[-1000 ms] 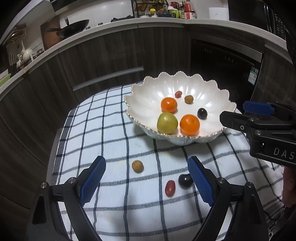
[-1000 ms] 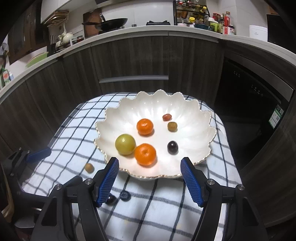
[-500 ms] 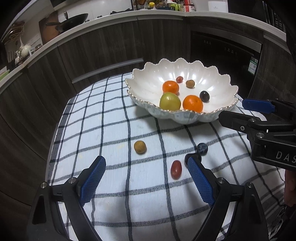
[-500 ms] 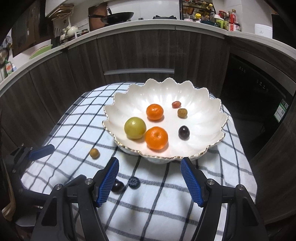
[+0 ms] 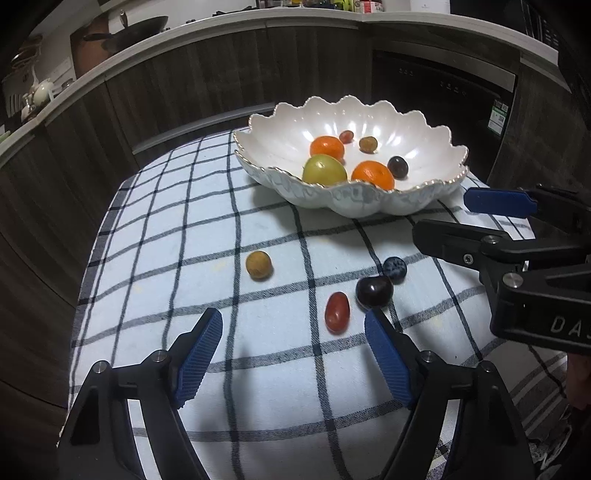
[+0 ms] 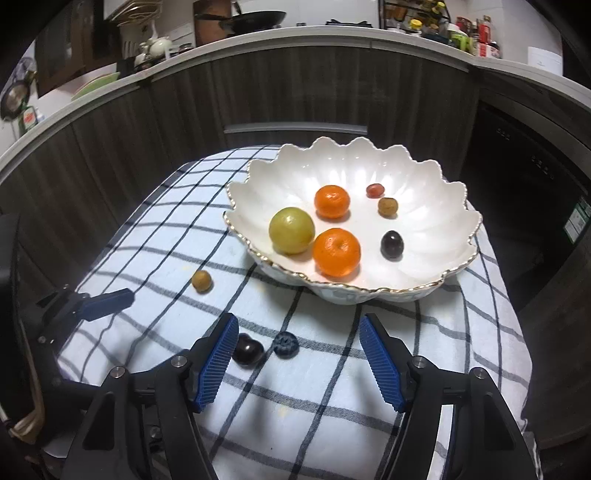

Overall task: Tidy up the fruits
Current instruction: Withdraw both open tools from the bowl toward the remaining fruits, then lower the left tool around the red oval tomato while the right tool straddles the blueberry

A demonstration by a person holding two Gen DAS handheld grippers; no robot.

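Note:
A white scalloped bowl (image 5: 436, 147) (image 6: 424, 177) holds two oranges, a green fruit (image 6: 291, 230), a dark grape and two small fruits. On the checked cloth (image 5: 184, 221) lie a tan longan (image 5: 259, 265) (image 6: 202, 281), a red grape tomato (image 5: 337, 312), a dark cherry (image 5: 373, 291) (image 6: 246, 349) and a blueberry (image 5: 394, 266) (image 6: 286, 345). My left gripper (image 5: 293, 358) is open and empty, just short of the red tomato and cherry. My right gripper (image 6: 298, 363) is open and empty, above the cloth with the blueberry between its fingers' line; it also shows in the left wrist view (image 5: 480, 225).
The cloth covers a small table that drops off at all sides. Dark cabinets (image 6: 295, 92) curve behind it, with a counter carrying a pan (image 6: 255, 16) and jars. A dark oven front (image 5: 443, 85) stands at the right.
Both grippers have pulled back and lowered towards the cloth. The loose fruits now sit nearer the fingers. Nothing was picked up; both stay open.

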